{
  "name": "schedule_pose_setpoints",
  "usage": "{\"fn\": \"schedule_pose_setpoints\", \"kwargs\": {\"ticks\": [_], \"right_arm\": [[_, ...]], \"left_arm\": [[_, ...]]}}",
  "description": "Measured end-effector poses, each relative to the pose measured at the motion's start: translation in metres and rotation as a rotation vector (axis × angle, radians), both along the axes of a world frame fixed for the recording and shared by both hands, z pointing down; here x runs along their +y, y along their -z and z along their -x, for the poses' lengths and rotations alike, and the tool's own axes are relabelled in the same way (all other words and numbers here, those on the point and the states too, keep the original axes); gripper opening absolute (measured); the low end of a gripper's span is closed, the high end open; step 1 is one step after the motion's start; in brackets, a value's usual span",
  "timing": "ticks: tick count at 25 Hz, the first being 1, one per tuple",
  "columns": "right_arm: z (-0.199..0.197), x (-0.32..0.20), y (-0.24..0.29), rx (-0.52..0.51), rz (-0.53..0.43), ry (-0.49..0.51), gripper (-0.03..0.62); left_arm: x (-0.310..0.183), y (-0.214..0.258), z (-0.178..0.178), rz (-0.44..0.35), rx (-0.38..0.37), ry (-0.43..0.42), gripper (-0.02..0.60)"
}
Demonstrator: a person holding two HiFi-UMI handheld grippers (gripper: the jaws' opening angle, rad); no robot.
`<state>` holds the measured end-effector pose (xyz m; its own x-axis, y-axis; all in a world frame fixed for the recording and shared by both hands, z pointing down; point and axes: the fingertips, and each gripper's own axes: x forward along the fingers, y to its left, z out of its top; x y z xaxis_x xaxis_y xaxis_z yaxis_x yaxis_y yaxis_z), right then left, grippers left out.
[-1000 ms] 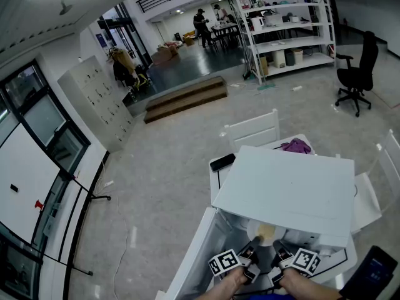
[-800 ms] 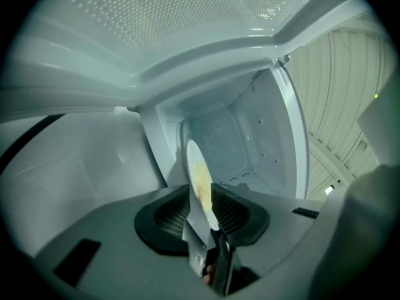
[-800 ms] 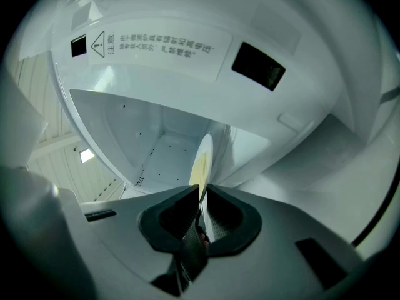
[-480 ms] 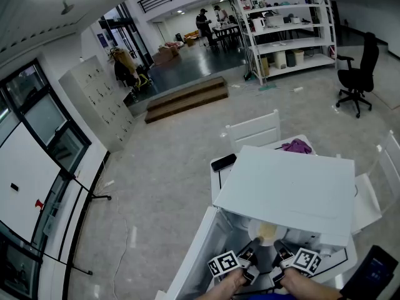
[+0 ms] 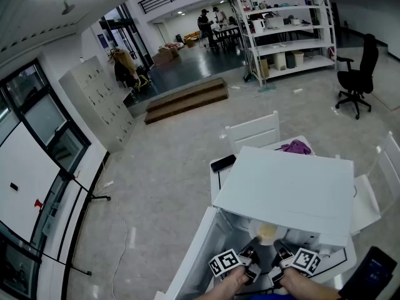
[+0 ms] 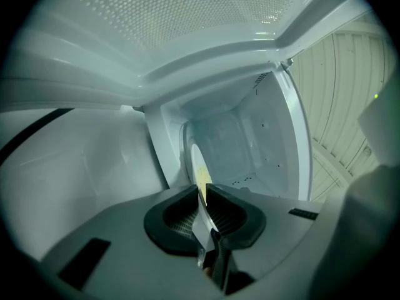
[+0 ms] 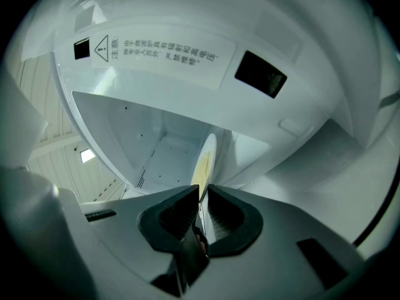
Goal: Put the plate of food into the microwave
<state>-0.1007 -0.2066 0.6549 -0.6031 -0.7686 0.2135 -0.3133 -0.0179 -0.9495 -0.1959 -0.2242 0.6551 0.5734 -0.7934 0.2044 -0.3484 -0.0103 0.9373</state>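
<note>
A white plate (image 5: 267,232) with yellow food on it sits at the mouth of the white microwave (image 5: 284,186), under its top panel. My left gripper (image 5: 249,255) is shut on the plate's near left rim and my right gripper (image 5: 279,255) is shut on its near right rim. In the left gripper view the plate (image 6: 199,170) shows edge-on between the dark pads (image 6: 181,214), with the empty white cavity (image 6: 240,145) behind it. The right gripper view shows the plate (image 7: 204,161) the same way, pinched between that gripper's pads (image 7: 228,220), in front of the cavity (image 7: 159,139).
The microwave door (image 5: 194,255) hangs open at the left. A black phone (image 5: 222,162) and a purple cloth (image 5: 296,146) lie on the white table beyond. White chairs (image 5: 253,130) stand around it. A dark device (image 5: 374,272) is at the lower right.
The plate and both grippers have edged slightly forward toward the microwave cavity; otherwise the scene holds steady.
</note>
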Motion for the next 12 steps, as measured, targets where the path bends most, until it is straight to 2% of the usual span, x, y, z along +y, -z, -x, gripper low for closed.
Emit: {"fn": "schedule_pose_setpoints", "kwargs": {"ticks": [7, 12], "right_arm": [[0.0000, -0.0003, -0.0024, 0.009, -0.003, -0.005, 0.020], [-0.0016, -0.0007, -0.0056, 0.030, -0.001, 0.005, 0.058]], "left_arm": [[-0.0085, -0.0010, 0.0005, -0.004, 0.008, 0.026, 0.041], [-0.0111, 0.0015, -0.0004, -0.043, -0.006, 0.014, 0.043]]}}
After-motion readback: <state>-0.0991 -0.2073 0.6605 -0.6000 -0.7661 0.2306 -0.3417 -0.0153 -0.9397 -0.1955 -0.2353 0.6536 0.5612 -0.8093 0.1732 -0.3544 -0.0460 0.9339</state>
